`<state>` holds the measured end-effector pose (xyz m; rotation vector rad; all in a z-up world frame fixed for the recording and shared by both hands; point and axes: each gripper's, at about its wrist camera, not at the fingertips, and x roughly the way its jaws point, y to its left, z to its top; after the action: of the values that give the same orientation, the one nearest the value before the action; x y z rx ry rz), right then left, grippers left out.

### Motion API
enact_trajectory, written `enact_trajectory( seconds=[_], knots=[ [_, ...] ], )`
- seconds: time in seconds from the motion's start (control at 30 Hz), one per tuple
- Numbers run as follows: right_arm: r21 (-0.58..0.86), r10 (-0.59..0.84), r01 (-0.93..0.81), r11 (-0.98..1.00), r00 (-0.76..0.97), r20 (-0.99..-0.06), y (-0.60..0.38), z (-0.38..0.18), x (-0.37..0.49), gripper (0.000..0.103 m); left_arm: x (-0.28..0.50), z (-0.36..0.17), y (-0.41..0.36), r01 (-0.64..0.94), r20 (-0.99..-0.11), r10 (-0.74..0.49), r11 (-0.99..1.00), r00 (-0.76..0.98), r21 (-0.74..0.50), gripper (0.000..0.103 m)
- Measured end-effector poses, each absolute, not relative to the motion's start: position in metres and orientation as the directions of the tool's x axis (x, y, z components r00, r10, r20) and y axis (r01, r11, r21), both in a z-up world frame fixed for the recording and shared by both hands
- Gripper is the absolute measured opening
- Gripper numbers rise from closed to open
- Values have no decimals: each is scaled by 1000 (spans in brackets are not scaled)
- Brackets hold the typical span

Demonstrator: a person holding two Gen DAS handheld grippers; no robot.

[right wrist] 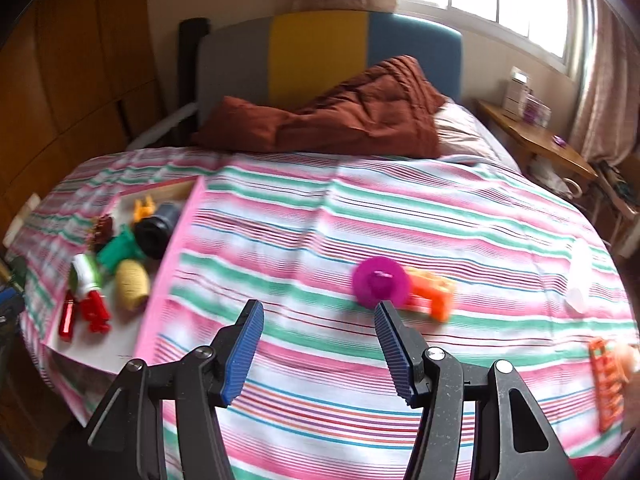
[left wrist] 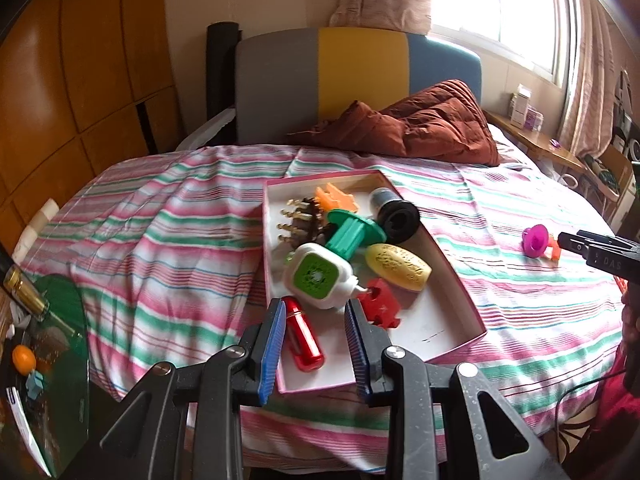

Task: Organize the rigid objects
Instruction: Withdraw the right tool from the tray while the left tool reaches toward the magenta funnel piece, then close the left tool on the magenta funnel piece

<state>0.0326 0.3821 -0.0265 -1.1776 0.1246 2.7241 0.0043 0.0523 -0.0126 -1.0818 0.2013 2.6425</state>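
Left gripper (left wrist: 316, 344) open, blue ribbed pads spread over the near end of the pink-rimmed tray (left wrist: 460, 276), holding nothing; red metallic cylinder (left wrist: 302, 334) lying in the tray between the pads, contact with either pad not clear. In the tray also: white case with green square face (left wrist: 318, 276), red jigsaw-shaped block (left wrist: 380, 302), yellow oval piece (left wrist: 398, 266), green spool-like piece (left wrist: 352, 236), black cylinder (left wrist: 394, 214), orange block (left wrist: 334, 198), brown spiky clip (left wrist: 302, 220). Tray resting on the striped bedsheet (left wrist: 160, 220). Right gripper (right wrist: 318, 344) open wide, empty, hovering low over the sheet well right of the tray. Magenta round piece (right wrist: 380, 280) on the sheet just beyond the right-hand pad, touching or just beside an orange block on the sheet (right wrist: 434, 294); picture blurred. Orange grid-like piece (right wrist: 608, 380) near the right edge of the right wrist view. Brown quilt (left wrist: 420, 120) bunched against the headboard (left wrist: 360, 64).
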Motion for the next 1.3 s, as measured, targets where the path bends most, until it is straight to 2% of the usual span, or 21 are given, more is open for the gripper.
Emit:
enact_trajectory(
  seconds=[0.3,0.6,1.07,1.1,1.13,1.23,1.27,1.3],
  knots=[
    [-7,250,-361,-932,-630,-735,462,-44,52,59,4,-8,94,-388,-706,238,-920,-667,56,30],
    [124,249,-492,-862,-623,-742,507,-50,66,59,1,-13,155,-490,-734,299,-870,-610,53,30],
    [182,293,-612,-770,-592,-751,535,-44,79,62,-18,-38,264,-642,-803,445,-759,-397,-104,31],
    [179,294,-611,-771,-591,-751,535,-44,79,62,-21,-40,271,-649,-804,462,-750,-374,-129,33],
    [180,294,-611,-771,-591,-751,535,-43,78,62,-24,-43,281,-653,-806,474,-743,-353,-151,40],
    [189,282,-607,-772,-594,-754,536,-43,78,63,-32,-49,307,-672,-809,501,-716,-308,-189,46],
    [189,282,-607,-772,-593,-754,536,-43,78,64,-34,-51,313,-673,-810,514,-708,-283,-214,55],
    [189,280,-608,-771,-590,-757,537,-44,78,64,-40,-55,321,-664,-814,529,-701,-238,-261,60]
  ],
)
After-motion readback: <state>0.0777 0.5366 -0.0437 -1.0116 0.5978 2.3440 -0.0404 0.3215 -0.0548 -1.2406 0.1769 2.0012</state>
